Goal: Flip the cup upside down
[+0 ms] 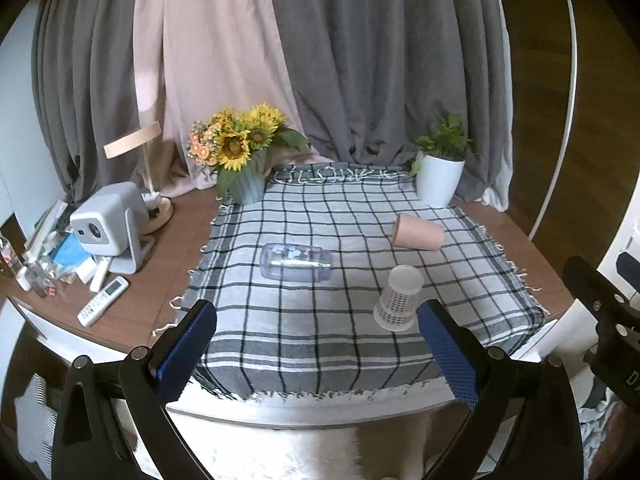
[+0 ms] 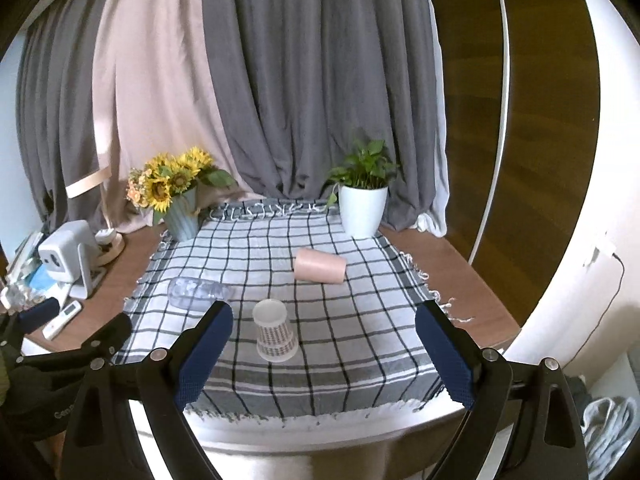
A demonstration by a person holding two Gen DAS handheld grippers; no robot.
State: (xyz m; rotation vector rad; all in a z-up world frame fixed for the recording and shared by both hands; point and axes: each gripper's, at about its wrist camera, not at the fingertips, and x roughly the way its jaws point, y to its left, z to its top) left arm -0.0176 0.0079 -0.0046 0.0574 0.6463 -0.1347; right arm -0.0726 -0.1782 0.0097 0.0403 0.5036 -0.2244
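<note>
A white paper cup with a dark dotted pattern stands upside down, rim on the checked cloth; it also shows in the right wrist view. A pink cup lies on its side farther back, also in the right wrist view. A clear plastic cup lies on its side at the middle left, also in the right wrist view. My left gripper is open and empty, near the table's front edge. My right gripper is open and empty, apart from the paper cup.
A sunflower vase and a white plant pot stand at the cloth's back corners. A small projector, a lamp and a remote sit on the wooden table at left. Curtains hang behind.
</note>
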